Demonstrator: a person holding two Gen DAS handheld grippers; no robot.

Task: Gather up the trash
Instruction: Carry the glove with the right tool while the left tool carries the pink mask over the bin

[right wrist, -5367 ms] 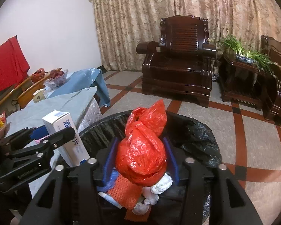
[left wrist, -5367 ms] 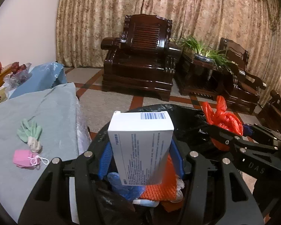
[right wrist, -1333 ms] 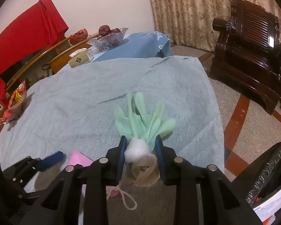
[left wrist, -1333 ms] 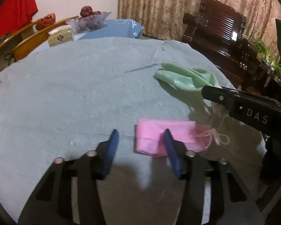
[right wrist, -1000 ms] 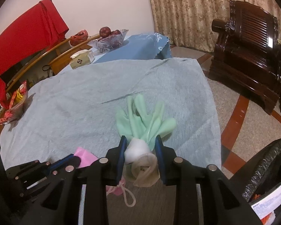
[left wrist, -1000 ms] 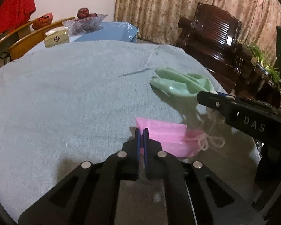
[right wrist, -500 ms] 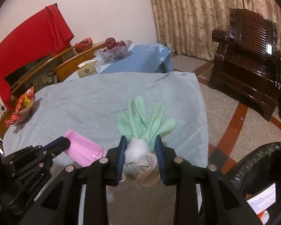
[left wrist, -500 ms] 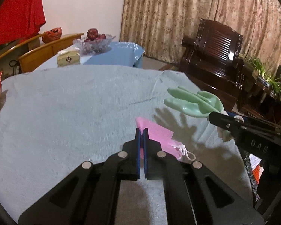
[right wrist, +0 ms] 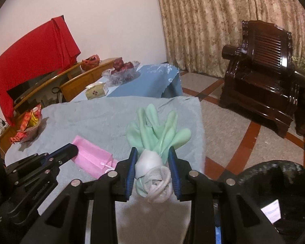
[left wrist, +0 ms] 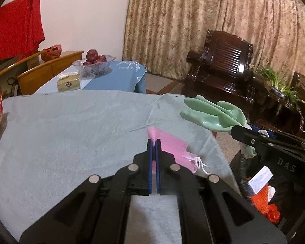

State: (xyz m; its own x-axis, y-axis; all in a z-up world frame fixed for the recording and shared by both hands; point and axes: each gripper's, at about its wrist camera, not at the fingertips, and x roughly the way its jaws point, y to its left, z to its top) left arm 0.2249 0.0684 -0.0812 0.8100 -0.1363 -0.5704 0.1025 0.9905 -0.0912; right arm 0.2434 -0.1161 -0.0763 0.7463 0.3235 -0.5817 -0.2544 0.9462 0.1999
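Note:
My left gripper is shut on a pink face mask and holds it above the grey-clothed table; its white ear loop dangles. The mask also shows in the right wrist view, next to the left gripper. My right gripper is shut on the rolled cuff of a green rubber glove, lifted off the table; the glove also shows in the left wrist view. The black-lined trash bin is at lower right, with a white box and orange trash inside.
A basket of snacks sits at the table's left edge. A second table with a blue cloth holds a fruit bowl and tissue box. Dark wooden armchairs stand beyond on the tiled floor.
Both grippers, empty of the box and red bag, closed on the mask and glove and have lifted them off the table, toward the bin at right.

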